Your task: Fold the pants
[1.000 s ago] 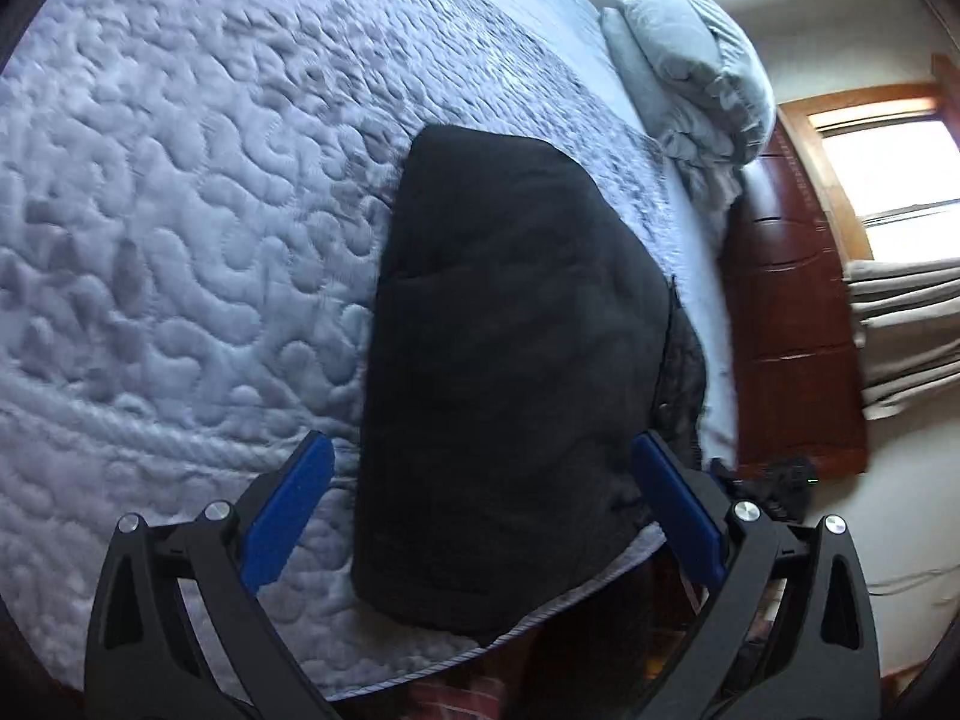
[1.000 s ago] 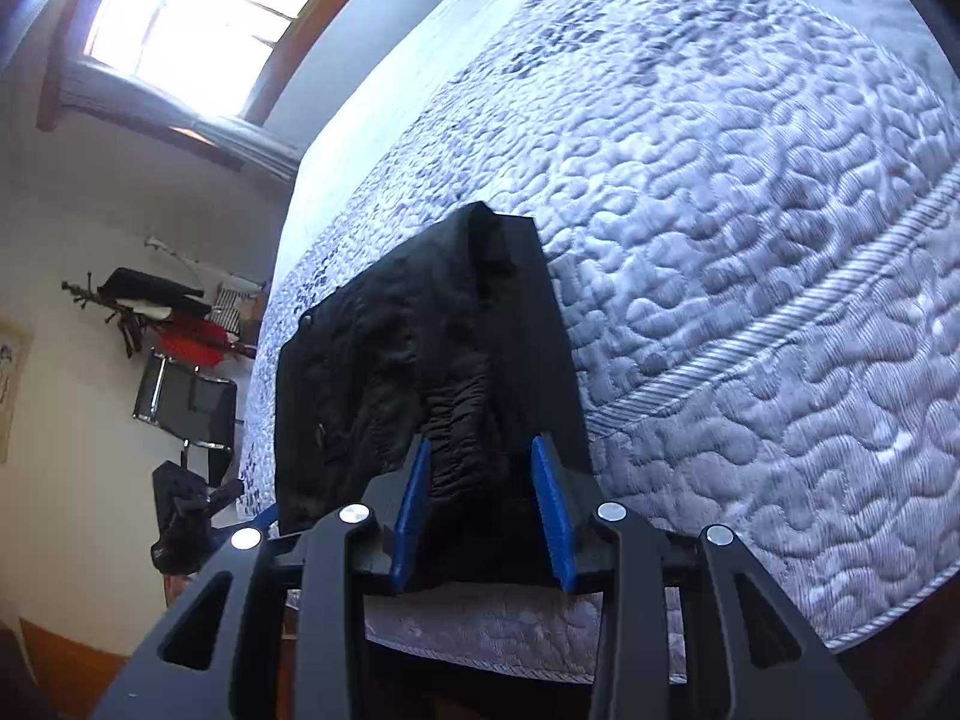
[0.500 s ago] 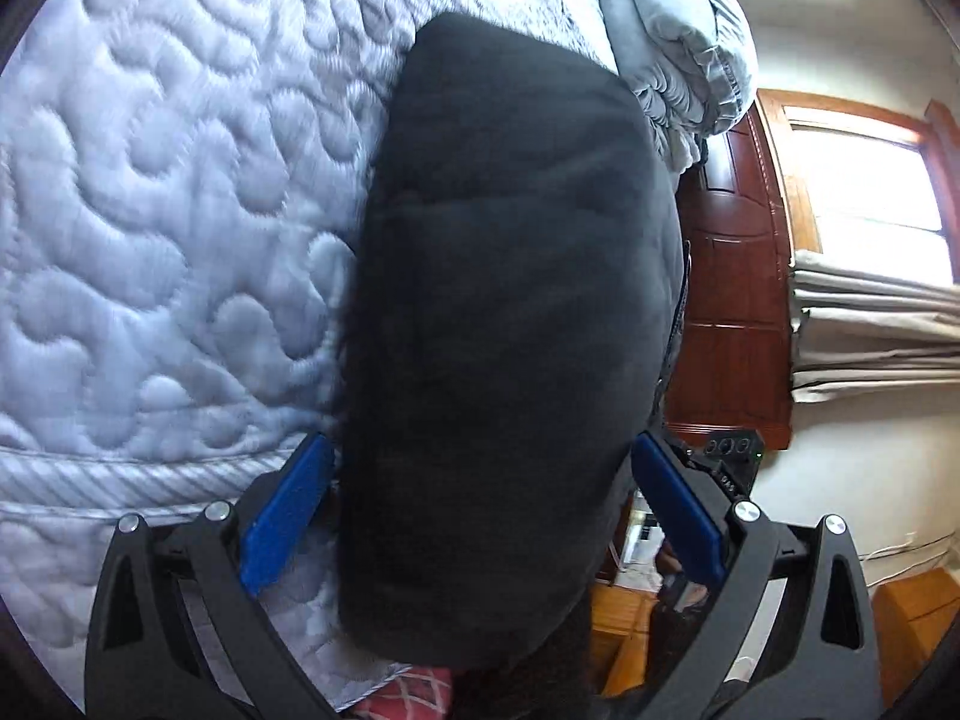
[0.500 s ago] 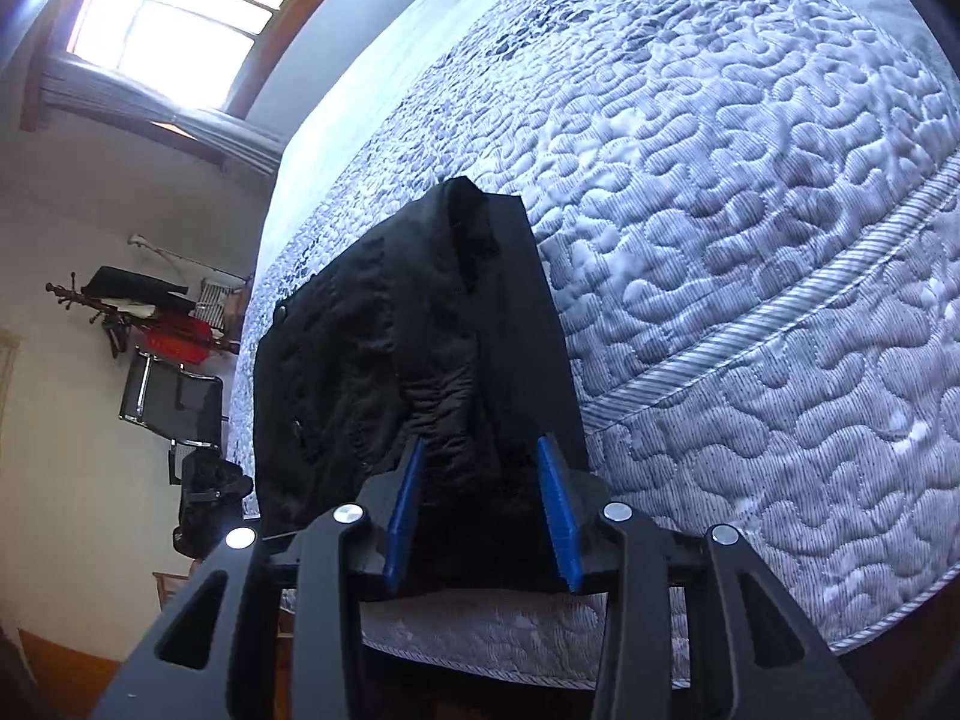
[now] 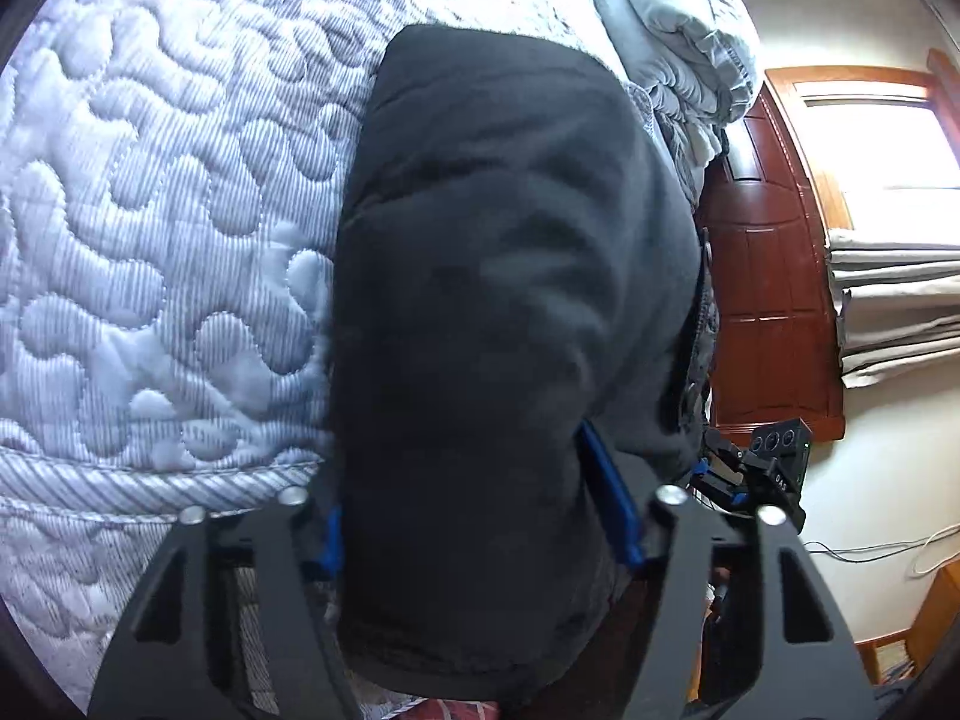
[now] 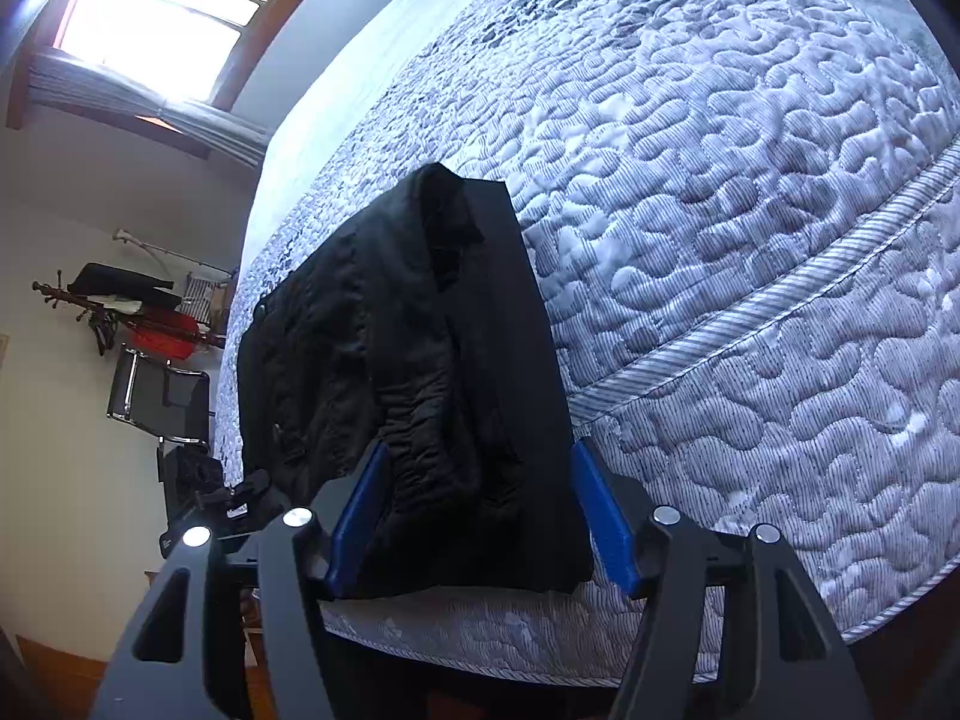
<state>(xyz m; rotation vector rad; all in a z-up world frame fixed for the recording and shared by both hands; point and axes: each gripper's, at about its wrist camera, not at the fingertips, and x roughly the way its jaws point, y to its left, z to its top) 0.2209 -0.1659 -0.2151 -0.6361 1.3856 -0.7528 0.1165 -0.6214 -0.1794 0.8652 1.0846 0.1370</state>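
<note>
The black folded pants [image 5: 510, 300] lie on the quilted bed [image 5: 150, 240] near its front edge. My left gripper [image 5: 471, 522] is closing around their near end. Both blue pads dig into the bulging fabric, which wrinkles between them. In the right wrist view the pants [image 6: 408, 330] show their gathered waistband side. My right gripper [image 6: 480, 516] straddles that near end with its jaws opening. The right pad stands apart from the cloth and the left pad is at the fabric's edge. The other gripper shows at the left of the right wrist view [image 6: 228, 504].
Grey pillows [image 5: 678, 42] lie at the head of the bed by a dark wooden headboard [image 5: 762, 300] and a bright window [image 5: 876, 144]. Beyond the bed's other side stand a chair [image 6: 162, 390] and a rack with clothes [image 6: 144, 312]. The mattress edge [image 6: 480, 636] runs just under my fingers.
My left gripper came forward and down over the pants, and its jaws narrowed from wide open onto the near end. My right gripper's jaws spread off the waistband and stayed in place.
</note>
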